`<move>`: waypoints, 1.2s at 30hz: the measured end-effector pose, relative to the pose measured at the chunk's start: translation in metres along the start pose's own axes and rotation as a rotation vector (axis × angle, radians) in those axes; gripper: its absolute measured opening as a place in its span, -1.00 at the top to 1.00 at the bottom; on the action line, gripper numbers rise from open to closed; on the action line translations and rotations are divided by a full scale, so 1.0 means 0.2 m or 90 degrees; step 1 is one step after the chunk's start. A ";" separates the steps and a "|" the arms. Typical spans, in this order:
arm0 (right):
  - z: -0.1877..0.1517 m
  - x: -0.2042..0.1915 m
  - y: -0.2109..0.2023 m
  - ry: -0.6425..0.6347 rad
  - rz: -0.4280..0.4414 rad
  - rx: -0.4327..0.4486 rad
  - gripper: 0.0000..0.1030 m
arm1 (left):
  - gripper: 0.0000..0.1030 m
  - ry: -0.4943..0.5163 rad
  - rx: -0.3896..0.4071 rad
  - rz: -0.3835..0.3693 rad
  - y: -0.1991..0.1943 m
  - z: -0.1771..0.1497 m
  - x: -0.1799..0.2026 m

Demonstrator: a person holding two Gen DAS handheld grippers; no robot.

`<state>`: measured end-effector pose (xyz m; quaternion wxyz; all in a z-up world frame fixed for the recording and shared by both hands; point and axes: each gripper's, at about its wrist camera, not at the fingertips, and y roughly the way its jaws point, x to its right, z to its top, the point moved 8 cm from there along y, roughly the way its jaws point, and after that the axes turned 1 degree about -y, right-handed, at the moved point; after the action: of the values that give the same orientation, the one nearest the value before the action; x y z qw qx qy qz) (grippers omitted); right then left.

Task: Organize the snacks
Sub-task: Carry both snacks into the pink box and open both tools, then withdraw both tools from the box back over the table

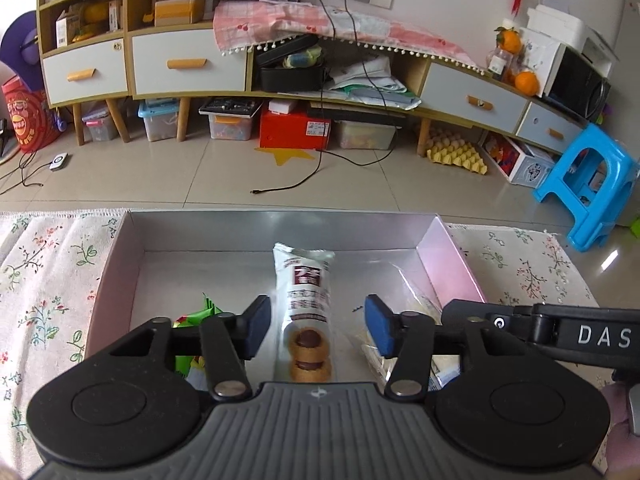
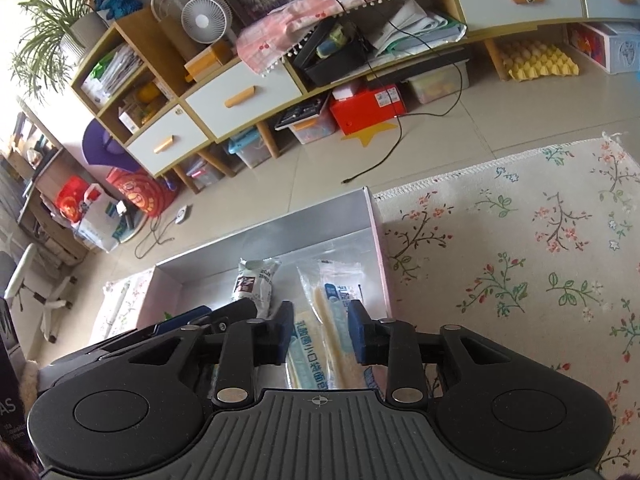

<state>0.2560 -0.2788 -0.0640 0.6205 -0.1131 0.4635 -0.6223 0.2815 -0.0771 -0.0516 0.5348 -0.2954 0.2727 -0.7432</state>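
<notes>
One shallow silver-lined box point(image 1: 192, 236) with pink outer walls sits on a floral cloth point(image 1: 44, 280) covering the tabletop. Three snack packs lie inside it, side by side. Pack one, a white cookie sleeve point(image 1: 306, 300) showing two chocolate-filled biscuits through its clear end, lies along the middle of the box floor. Pack two, a green packet point(image 1: 196, 316), lies to its left, largely hidden behind the linkage. Pack three, a clear wafer pack with blue print point(image 2: 320, 320), lies to the right, close to the pink side wall. Two claws are present. The left claw point(image 1: 318, 330) hangs over the cookie sleeve, jaws apart, both blue pads clear of the wrapper with bare box floor visible on either side. The right claw point(image 2: 319, 334) straddles the wafer pack, jaws apart; a gap shows at each pad, so nothing is clamped. The two claws sit just beside one another over the near half of the box. One blue stool point(image 1: 588, 184) stands on the floor beyond the tabletop.
</notes>
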 end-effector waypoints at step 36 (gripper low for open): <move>-0.32 -0.15 -0.64 -0.024 -0.051 -0.010 -0.73 | -0.93 0.044 -0.006 0.039 -0.56 -0.27 0.07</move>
<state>0.1318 -0.2493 0.0058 0.6027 -0.1483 0.4515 -0.6410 0.1669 -0.0544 -0.0057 0.5462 -0.2634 0.3033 -0.7350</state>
